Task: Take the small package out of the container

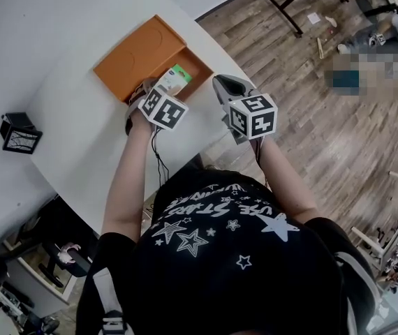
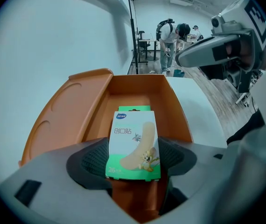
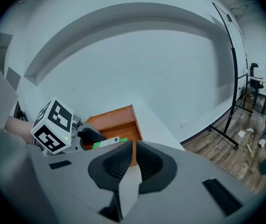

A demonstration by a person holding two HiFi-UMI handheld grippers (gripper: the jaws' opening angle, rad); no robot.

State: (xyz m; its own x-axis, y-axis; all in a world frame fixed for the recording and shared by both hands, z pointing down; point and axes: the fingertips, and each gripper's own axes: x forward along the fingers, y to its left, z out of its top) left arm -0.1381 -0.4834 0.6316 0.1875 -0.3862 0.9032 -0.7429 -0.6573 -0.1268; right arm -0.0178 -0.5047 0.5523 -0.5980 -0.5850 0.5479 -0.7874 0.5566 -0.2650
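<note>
Head view, left to right. Small black object (image 1: 21,132) sits at the far left of the white table (image 1: 73,159), well apart from everything else.

Orange container (image 1: 197,67) lies open on the table, its lid (image 1: 135,53) folded flat to the left.

Left gripper (image 1: 158,103) is at the container's near end. In the left gripper view its jaws are clamped on the side edges of the small package (image 2: 133,143), printed face toward the camera. The package stands over the container's near wall. I cannot tell whether its lower edge touches the container floor.

Right gripper (image 1: 237,100) hovers just right of the container, above the table edge. In the right gripper view its jaws are drawn together with only a slit between the pads (image 3: 119,162), nothing held.
</note>
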